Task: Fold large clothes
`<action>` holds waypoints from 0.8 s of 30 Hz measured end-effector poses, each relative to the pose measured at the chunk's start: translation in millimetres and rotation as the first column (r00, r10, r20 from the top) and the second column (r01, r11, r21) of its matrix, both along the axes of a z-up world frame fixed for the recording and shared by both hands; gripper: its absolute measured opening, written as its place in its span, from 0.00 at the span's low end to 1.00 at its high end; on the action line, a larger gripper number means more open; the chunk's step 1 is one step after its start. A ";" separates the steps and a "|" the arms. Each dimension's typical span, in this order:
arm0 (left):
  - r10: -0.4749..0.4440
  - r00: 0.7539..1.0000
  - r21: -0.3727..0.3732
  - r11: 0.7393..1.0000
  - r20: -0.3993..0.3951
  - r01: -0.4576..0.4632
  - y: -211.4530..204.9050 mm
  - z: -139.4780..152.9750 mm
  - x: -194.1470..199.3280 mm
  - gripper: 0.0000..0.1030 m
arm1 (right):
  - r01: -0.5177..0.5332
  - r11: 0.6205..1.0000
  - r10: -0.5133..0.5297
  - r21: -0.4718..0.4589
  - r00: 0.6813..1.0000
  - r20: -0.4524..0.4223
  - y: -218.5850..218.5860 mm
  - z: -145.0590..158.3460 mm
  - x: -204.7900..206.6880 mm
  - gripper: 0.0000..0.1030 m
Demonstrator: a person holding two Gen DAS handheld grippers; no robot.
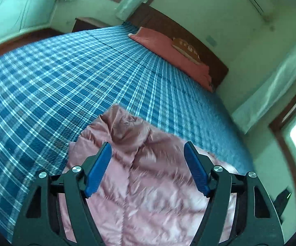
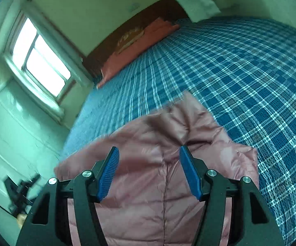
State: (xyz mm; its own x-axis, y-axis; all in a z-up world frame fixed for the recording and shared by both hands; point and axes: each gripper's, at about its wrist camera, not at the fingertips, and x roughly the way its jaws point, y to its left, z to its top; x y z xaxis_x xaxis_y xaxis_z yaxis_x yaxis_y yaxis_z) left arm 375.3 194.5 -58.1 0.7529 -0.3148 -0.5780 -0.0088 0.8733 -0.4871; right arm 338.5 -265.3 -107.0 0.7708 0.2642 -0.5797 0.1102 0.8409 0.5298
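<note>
A pink quilted puffer jacket (image 1: 143, 174) lies on the bed's blue plaid cover (image 1: 55, 82), its collar end pointing toward the headboard. My left gripper (image 1: 148, 149) hangs above the jacket with its blue-padded jaws wide apart and nothing between them. In the right wrist view the same jacket (image 2: 158, 184) lies on the plaid cover (image 2: 240, 71), its centre seam running up between the fingers. My right gripper (image 2: 149, 153) is also open and empty above the jacket.
A salmon pillow (image 1: 168, 47) lies along the dark wooden headboard (image 1: 189, 32); it shows in the right wrist view too (image 2: 131, 49). A window (image 2: 39, 59) and pale walls stand beside the bed. A dark object (image 2: 20, 192) sits low by the bedside.
</note>
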 end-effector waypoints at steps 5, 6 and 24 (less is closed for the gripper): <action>-0.012 0.999 0.112 0.994 -0.035 0.016 -15.7 -18.7 15.8 0.70 | -0.062 0.990 0.056 -0.127 0.997 -0.052 34.4 -7.9 33.0 0.59; -0.005 0.999 0.126 0.992 -0.040 0.010 -17.5 -22.0 21.4 0.70 | -0.068 0.986 0.060 -0.150 0.997 -0.056 39.1 -8.5 38.2 0.59; 0.072 0.995 0.204 0.977 -0.065 -0.057 -22.2 -53.0 86.0 0.70 | -0.068 0.953 0.025 -0.295 0.989 -0.147 49.2 -25.5 108.6 0.59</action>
